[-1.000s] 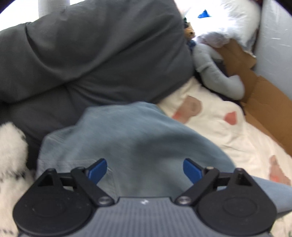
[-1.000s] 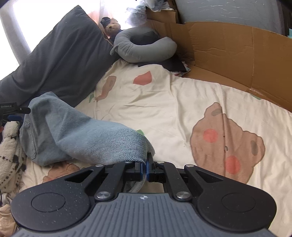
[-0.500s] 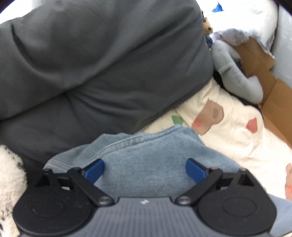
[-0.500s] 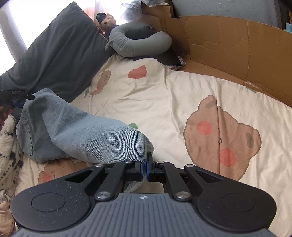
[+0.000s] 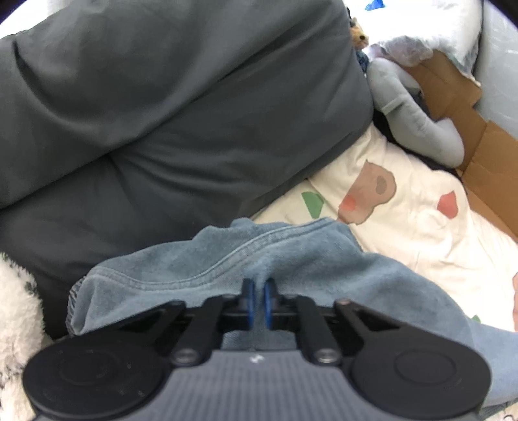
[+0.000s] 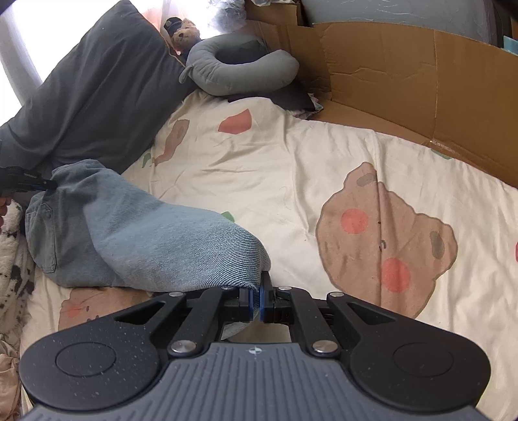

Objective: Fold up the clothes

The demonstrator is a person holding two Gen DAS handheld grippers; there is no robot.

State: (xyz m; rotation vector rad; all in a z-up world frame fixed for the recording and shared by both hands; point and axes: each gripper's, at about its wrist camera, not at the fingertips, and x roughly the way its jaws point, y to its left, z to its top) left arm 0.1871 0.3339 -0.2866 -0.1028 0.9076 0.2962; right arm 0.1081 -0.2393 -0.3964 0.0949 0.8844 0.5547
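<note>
A pair of light blue jeans (image 6: 145, 236) lies bunched on the cream bear-print bedsheet (image 6: 291, 168), stretched between both grippers. My right gripper (image 6: 260, 299) is shut on the frayed hem of a leg at the near end. My left gripper (image 5: 258, 301) has its jaws closing on a pinch of the jeans (image 5: 226, 259) just below a stitched seam, and the blue pads press the denim. In the right wrist view the left gripper (image 6: 53, 185) shows at the far left edge, gripping the top of the raised denim.
A big dark grey pillow (image 5: 162, 113) rises right behind the jeans. A grey neck pillow (image 6: 239, 71) and a teddy bear (image 6: 184, 30) lie at the bed's head. Cardboard (image 6: 404, 81) lines the right side. A fluffy white blanket (image 5: 16, 307) sits at the left.
My left gripper moved forward over the jeans toward the seam edge, then went from wide open to shut on the denim. The right gripper kept its hold and stayed put.
</note>
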